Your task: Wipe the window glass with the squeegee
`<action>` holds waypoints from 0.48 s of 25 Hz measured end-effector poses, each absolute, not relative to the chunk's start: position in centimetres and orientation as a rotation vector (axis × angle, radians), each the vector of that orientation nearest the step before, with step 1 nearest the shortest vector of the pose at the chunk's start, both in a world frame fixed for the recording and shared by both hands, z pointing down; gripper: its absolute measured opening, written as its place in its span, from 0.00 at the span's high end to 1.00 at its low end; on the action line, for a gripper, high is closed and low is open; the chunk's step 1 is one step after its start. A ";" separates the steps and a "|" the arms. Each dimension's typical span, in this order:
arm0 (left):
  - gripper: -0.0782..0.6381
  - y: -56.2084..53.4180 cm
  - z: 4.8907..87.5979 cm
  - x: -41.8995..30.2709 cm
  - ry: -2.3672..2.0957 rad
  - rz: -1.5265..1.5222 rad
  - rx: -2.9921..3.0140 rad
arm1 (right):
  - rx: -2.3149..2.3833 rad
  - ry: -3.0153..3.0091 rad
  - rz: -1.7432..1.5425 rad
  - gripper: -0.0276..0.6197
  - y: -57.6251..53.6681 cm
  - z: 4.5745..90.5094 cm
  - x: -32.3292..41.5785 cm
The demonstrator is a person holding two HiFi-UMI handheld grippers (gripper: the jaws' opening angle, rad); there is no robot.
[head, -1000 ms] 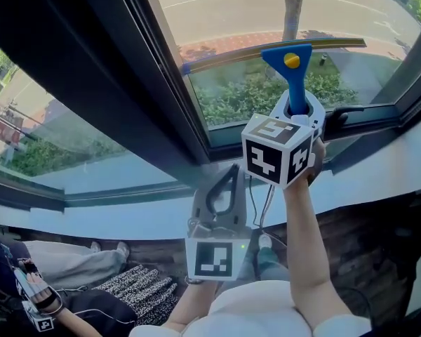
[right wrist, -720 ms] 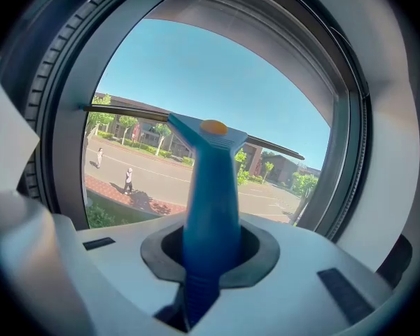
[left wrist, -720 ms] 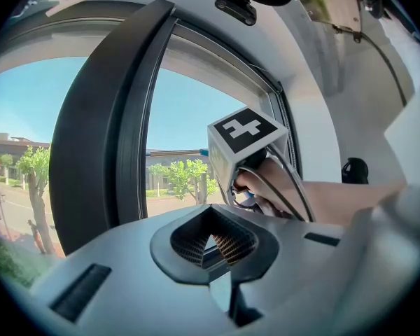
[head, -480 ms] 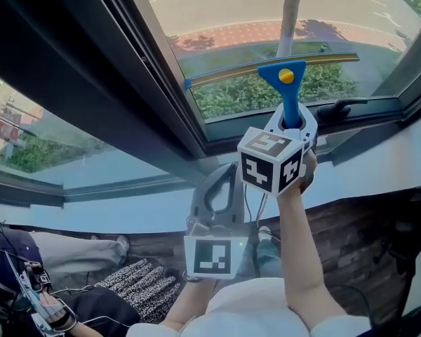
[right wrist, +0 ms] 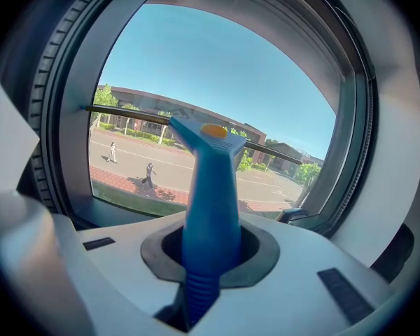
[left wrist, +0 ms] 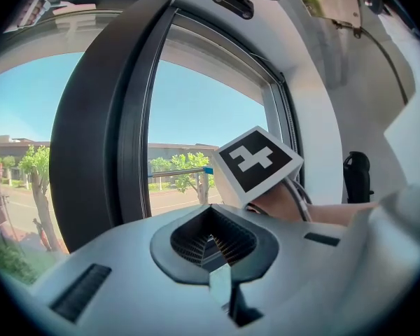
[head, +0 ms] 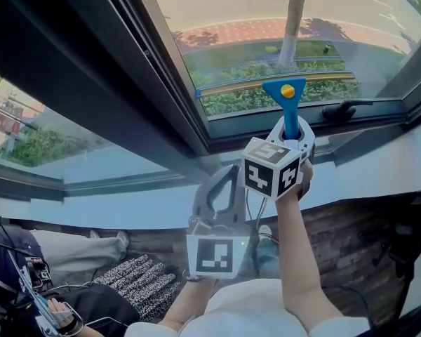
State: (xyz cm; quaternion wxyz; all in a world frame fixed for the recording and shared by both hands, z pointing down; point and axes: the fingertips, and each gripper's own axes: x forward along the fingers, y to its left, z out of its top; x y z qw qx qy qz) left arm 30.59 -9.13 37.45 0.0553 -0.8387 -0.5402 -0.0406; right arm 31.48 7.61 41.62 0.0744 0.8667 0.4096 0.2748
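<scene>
A squeegee with a blue handle (head: 289, 109) and a long thin blade (head: 266, 83) lies against the window glass (head: 266, 20), its blade level just above the lower frame. My right gripper (head: 290, 128) is shut on the handle, held up toward the pane. In the right gripper view the handle (right wrist: 210, 208) rises from between the jaws to the blade (right wrist: 136, 115). My left gripper (head: 221, 192) hangs lower, below the sill, shut with nothing in it. In the left gripper view its jaws (left wrist: 213, 240) are together, and the right gripper's marker cube (left wrist: 257, 162) shows beyond them.
A thick dark frame post (head: 126, 83) stands left of the pane. A black window handle (head: 347, 107) sits on the lower frame at the right, over a pale sill (head: 379, 167). A seated person (head: 35, 286) is at the lower left. Two people walk outside (right wrist: 148, 173).
The right gripper has drawn the squeegee down the glass, and the blade now sits close to the lower frame. The left gripper has hardly moved.
</scene>
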 end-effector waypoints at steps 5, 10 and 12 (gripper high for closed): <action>0.90 -9.5 37.9 30.2 -1.624 -0.149 -2.557 | 2.601 1.204 0.899 0.86 7.3 43.7 30.6; 0.90 -9.9 38.4 30.7 -1.609 -0.156 -2.541 | 2.595 1.181 0.986 0.86 7.0 45.9 30.5; 0.90 -10.0 38.3 30.5 -1.597 -0.165 -2.553 | 2.586 1.171 1.017 0.86 7.0 46.4 30.0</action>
